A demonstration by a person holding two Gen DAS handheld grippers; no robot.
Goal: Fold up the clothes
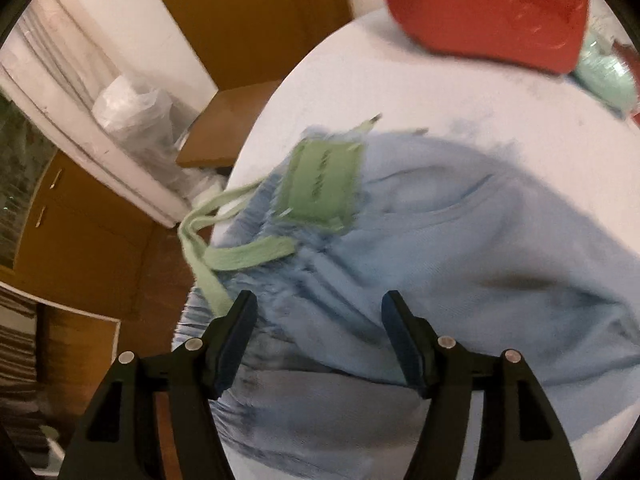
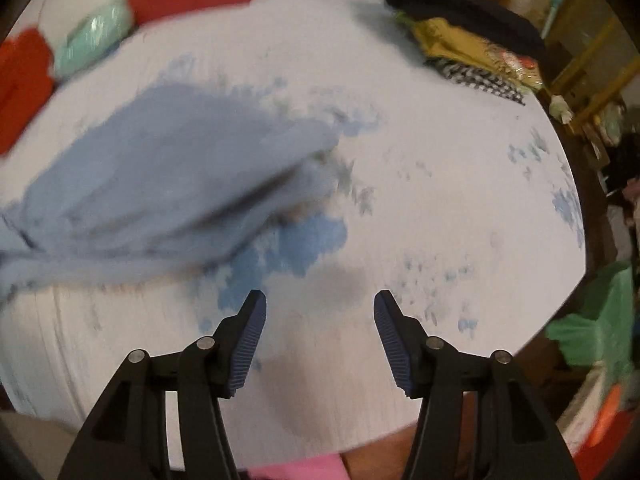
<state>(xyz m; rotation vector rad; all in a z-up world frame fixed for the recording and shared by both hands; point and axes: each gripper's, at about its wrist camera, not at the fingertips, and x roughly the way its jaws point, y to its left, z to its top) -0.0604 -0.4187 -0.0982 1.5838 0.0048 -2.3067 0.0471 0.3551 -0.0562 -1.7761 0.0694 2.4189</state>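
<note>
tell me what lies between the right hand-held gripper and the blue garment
Only bare white tabletop with blue print between the right hand-held gripper and blue garment, in the right wrist view.

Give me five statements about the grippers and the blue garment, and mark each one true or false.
1. The left gripper has its jaws open. True.
2. The right gripper is clamped on the blue garment. False: its jaws are open over the bare white table cover, and the garment lies to their left.
3. A green patch sits on the garment near its gathered waistband. True.
4. The green drawstring lies wholly on the table. False: it hangs past the table edge.
5. The red bag lies on top of the garment. False: it sits apart, at the far side of the table.
</note>
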